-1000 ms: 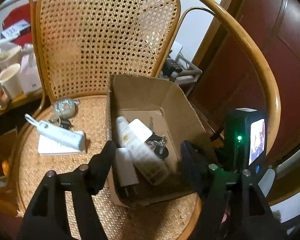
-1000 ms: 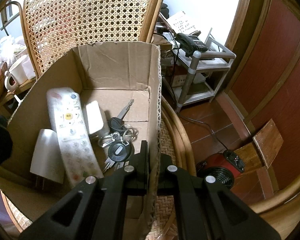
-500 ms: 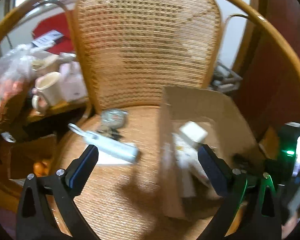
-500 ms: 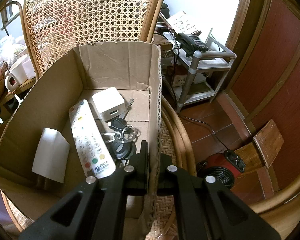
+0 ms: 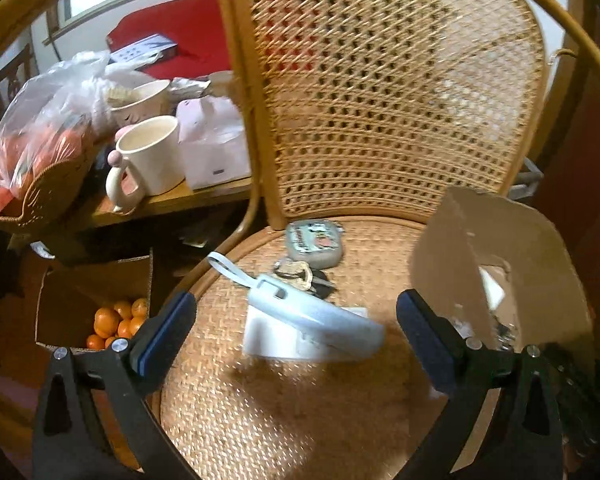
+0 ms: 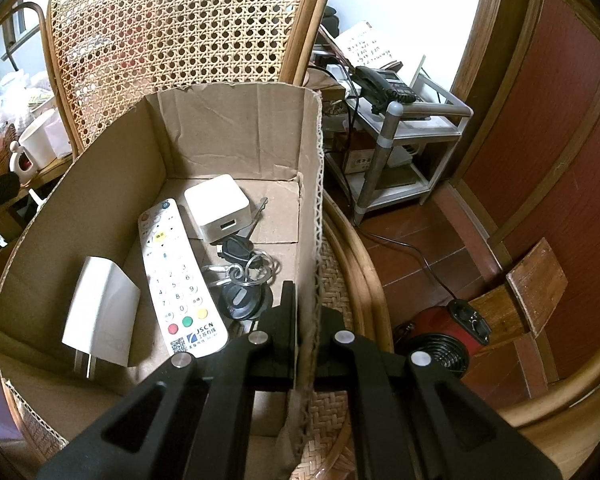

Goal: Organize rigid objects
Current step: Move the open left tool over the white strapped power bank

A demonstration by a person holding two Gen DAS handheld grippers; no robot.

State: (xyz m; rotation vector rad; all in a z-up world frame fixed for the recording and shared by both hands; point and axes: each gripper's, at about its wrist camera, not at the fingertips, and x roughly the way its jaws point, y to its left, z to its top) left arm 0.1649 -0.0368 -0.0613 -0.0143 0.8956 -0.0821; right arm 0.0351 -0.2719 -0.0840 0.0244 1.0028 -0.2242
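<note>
A cardboard box [image 6: 228,132] stands on the cane chair seat. It holds a white remote [image 6: 176,276], a white charger cube [image 6: 216,206], a white plug adapter [image 6: 100,312] and a bunch of keys [image 6: 240,276]. My right gripper [image 6: 306,312] is shut on the box's right wall. My left gripper [image 5: 296,332] hangs wide open over the seat, left of the box [image 5: 480,240]. Between and just beyond its fingers a pale blue power bank [image 5: 312,312] lies on a flat white item [image 5: 268,340]. Behind that are keys [image 5: 300,274] and a grey pouch [image 5: 314,240].
The chair's cane back [image 5: 380,100] and curved arms fence in the seat. To the left, a side table carries mugs [image 5: 152,156] and a bag of fruit; a box of oranges [image 5: 116,320] sits on the floor. To the right are a metal shelf with a phone [image 6: 384,84] and a red heater [image 6: 444,332].
My left gripper has swung left, from over the box to over the power bank, and its jaws have spread wider. Inside the box the remote and charger cube have shifted. The right gripper has kept still.
</note>
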